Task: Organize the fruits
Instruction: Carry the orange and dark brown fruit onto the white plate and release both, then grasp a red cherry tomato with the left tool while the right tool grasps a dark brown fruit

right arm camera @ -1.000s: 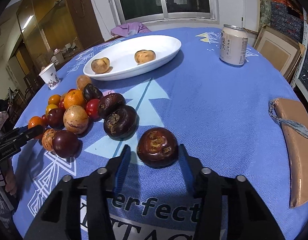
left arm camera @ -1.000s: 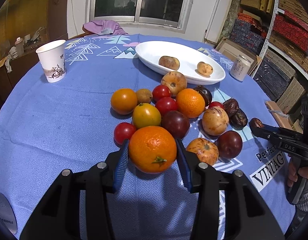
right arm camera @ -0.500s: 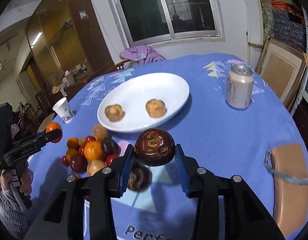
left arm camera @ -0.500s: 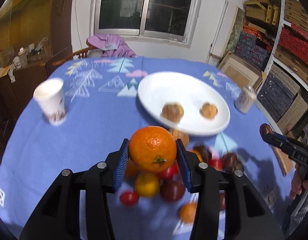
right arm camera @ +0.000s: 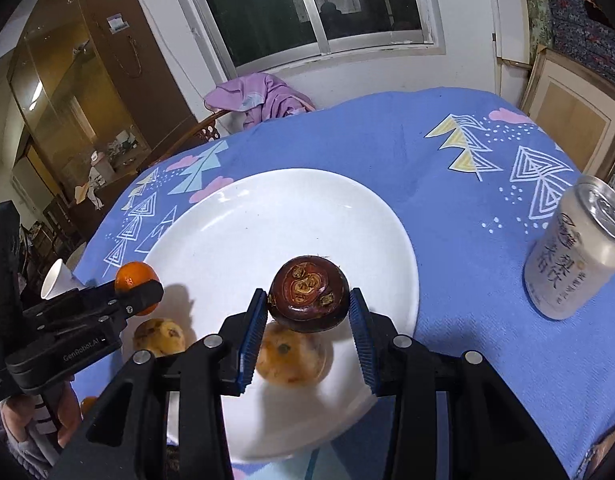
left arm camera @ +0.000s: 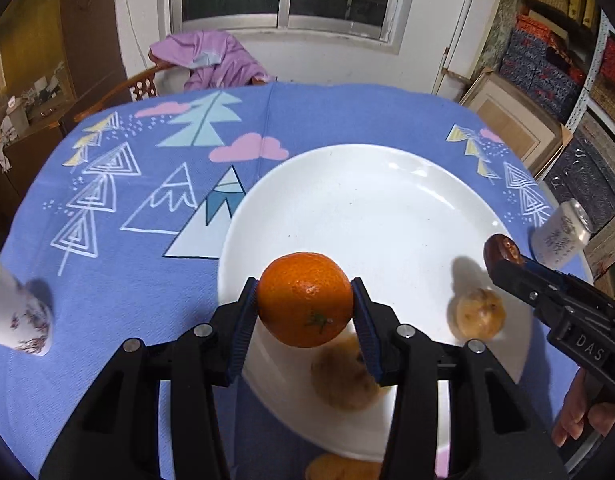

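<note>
We see the left gripper (left arm camera: 305, 312) pinching an orange (left arm camera: 305, 299) between its blue pads, held above the near rim of the white plate (left arm camera: 371, 208). The right gripper (right arm camera: 307, 316) clamps a dark mangosteen (right arm camera: 308, 294) over the same plate. Two tan fruits (right arm camera: 159, 337), blurred and perhaps passion fruits, lie on it. A can (right arm camera: 575, 254) stands to the right.

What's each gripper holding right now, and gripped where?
Left gripper clamps an orange by its opposite sides. Right gripper clamps a dark mangosteen by its sides. Both hang above the white plate.
</note>
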A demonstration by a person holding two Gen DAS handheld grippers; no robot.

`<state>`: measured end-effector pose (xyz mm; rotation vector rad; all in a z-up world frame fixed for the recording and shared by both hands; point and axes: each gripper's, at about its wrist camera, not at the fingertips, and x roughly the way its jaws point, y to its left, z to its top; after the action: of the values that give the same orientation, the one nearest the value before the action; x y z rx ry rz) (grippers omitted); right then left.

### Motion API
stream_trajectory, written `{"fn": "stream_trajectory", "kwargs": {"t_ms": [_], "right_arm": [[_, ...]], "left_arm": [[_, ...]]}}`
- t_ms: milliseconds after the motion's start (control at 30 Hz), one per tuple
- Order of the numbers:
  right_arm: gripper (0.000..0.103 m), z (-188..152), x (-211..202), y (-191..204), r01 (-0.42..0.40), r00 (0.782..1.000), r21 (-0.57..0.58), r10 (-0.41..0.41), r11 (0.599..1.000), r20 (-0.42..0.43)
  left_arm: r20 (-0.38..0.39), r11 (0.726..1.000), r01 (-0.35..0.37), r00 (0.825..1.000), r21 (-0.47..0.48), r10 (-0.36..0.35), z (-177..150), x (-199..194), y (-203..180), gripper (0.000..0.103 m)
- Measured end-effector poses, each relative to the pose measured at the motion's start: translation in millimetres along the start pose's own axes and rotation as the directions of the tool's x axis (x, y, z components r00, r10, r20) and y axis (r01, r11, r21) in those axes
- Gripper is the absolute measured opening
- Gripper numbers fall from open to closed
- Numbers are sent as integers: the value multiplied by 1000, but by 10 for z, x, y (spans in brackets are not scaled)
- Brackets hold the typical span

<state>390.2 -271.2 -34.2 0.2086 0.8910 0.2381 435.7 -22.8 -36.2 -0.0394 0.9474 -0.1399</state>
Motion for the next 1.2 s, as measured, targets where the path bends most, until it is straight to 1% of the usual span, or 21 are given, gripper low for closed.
{"fn": "stream_trajectory", "kwargs": {"t_ms": [133, 167, 200, 233, 300, 400, 433, 467, 500, 533, 567, 633, 667, 733, 800, 900, 967, 1000, 1100, 1200], "right_arm": [[44, 32, 128, -55, -2, 1000, 23, 2, 1000, -23], [44, 34, 124, -59, -6, 1000, 31, 7, 999, -24], [47, 33, 92, -67, -12, 1000, 46, 12, 999, -20], [47, 39, 55, -74, -20, 1000, 56, 21, 998, -12], [47, 29, -126, -62, -44, 999, 70, 43, 997, 17], [47, -90, -518, 38, -70, 995, 37, 68, 997, 67], [48, -159, -653, 75, -75, 994, 24, 73, 997, 83], [52, -248, -787, 113, -84, 992, 12, 82, 996, 97], [57, -366, -929, 152, -97, 989, 0, 96, 995, 114], [60, -475, -1044, 182, -106, 986, -12, 106, 994, 128], [65, -598, -1146, 209, -110, 984, -23, 112, 994, 140], [68, -886, -1313, 238, -106, 980, -40, 111, 994, 167], [69, -1016, -1364, 249, -98, 979, -51, 106, 994, 175], [70, -1253, -1417, 256, -72, 978, -74, 85, 995, 188], [72, -1417, -1413, 240, -39, 982, -92, 55, 995, 180], [73, -1533, -1380, 149, -30, 987, -76, 42, 997, 158], [73, -1560, -1368, 96, -26, 989, -54, 33, 998, 143], [73, -1549, -1374, 72, -31, 989, -42, 37, 999, 143], [76, -1569, -1397, 78, -32, 988, -46, 39, 998, 147], [79, -1577, -1407, 117, -27, 988, -60, 36, 998, 152]], "left_arm": [[-29, 1000, 13, 1000, -1, -13, 51, 152, 2, 45], [-28, 1000, 11, 1000, -1, -11, 44, 156, 5, 45], [-29, 1000, 8, 1000, -6, -9, 39, 152, 17, 45], [-30, 1000, 10, 999, -19, -11, 23, 126, 37, 46], [-13, 999, 21, 1000, -49, -21, -6, -6, 100, 46], [41, 997, 32, 999, -71, -29, -107, -409, 197, 46], [72, 996, 37, 997, -80, -31, -170, -610, 249, 51], [97, 996, 37, 995, -84, -29, -240, -774, 290, 64], [129, 996, 26, 992, -86, -14, -325, -944, 329, 68], [170, 996, -3, 985, -86, 18, -449, -1138, 375, 74], [201, 996, -27, 979, -81, 43, -570, -1286, 408, 76], [236, 996, -68, 968, -63, 81, -860, -1509, 475, 77], [241, 995, -85, 966, -59, 97, -1032, -1583, 519, 79], [244, 991, -120, 961, -63, 132, -1351, -1634, 583, 80], [236, 988, -145, 959, -60, 155, -1623, -1614, 654, 80], [193, 987, -147, 969, -58, 155, -1994, -1489, 752, 80], [168, 989, -139, 975, -47, 145, -2106, -1437, 765, 80], [167, 991, -129, 977, -37, 133, -2133, -1438, 752, 80], [172, 995, -101, 980, 11, 98, -2164, -1428, 666, 80], [161, 995, -95, 983, 39, 87, -2162, -1381, 598, 80]]}}
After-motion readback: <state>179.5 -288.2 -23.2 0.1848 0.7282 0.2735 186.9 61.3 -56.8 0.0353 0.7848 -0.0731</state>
